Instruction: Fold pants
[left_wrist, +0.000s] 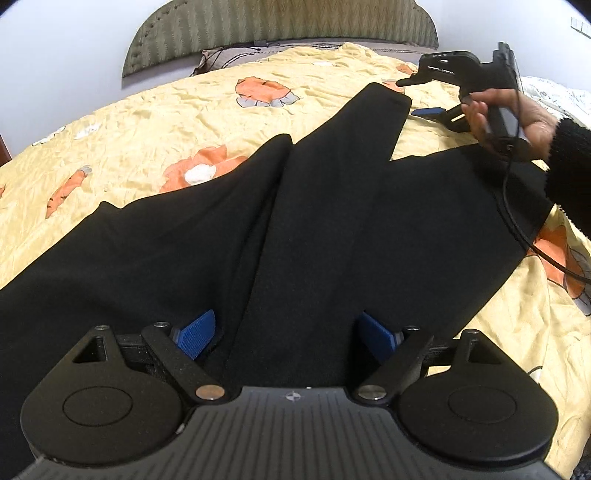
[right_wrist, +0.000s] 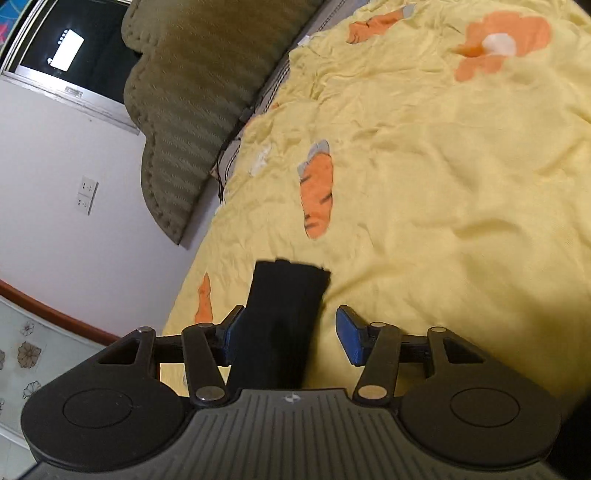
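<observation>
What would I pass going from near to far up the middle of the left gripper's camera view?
The left gripper's blue fingers, spread apart → black fabric pants lying flat → the end of one pant leg → yellow bedspread with orange carrot prints → padded olive-green headboard.

One pair of black pants (left_wrist: 314, 221) is lying across the middle of the left wrist frame, its two legs showing, on one yellow bedspread (left_wrist: 147, 122). Two grippers are showing: the left gripper (left_wrist: 288, 332) at the lower centre, and the right gripper (left_wrist: 417, 94) at the upper right, where one hand (left_wrist: 513, 118) is holding it. One headboard (left_wrist: 280, 26) is standing at the top. In the right wrist frame, one window (right_wrist: 70, 51) is sitting upper left and two wall sockets (right_wrist: 86, 194) at the left
</observation>
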